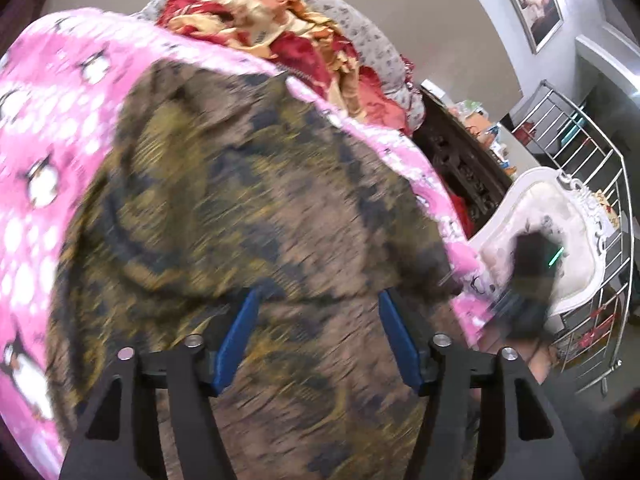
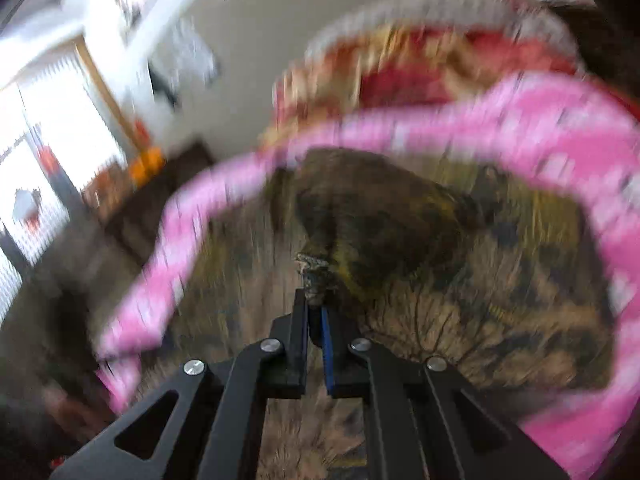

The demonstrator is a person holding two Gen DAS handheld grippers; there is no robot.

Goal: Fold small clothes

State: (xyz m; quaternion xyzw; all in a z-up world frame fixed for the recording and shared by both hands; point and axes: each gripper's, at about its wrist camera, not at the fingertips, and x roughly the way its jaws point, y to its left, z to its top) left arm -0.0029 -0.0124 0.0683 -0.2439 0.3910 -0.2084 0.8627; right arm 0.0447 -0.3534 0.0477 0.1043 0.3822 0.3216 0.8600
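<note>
A brown, olive and black patterned garment [image 1: 248,200] lies spread on a pink penguin-print blanket [image 1: 44,128]. My left gripper [image 1: 316,300] is open just above the garment, with nothing between its blue pads [image 1: 236,336]. In the right wrist view my right gripper [image 2: 316,300] is shut on a bunched edge of the same garment [image 2: 400,220] and lifts a fold of it over the flat part. The right gripper shows as a dark blur [image 1: 532,276] at the garment's right edge in the left wrist view. Both views are motion blurred.
A heap of red, cream and grey cloth [image 1: 288,32] lies beyond the blanket. A white ornate chair [image 1: 560,232], a metal rack [image 1: 596,184] and dark carved furniture [image 1: 460,160] stand to the right. A bright window [image 2: 48,128] is at the left.
</note>
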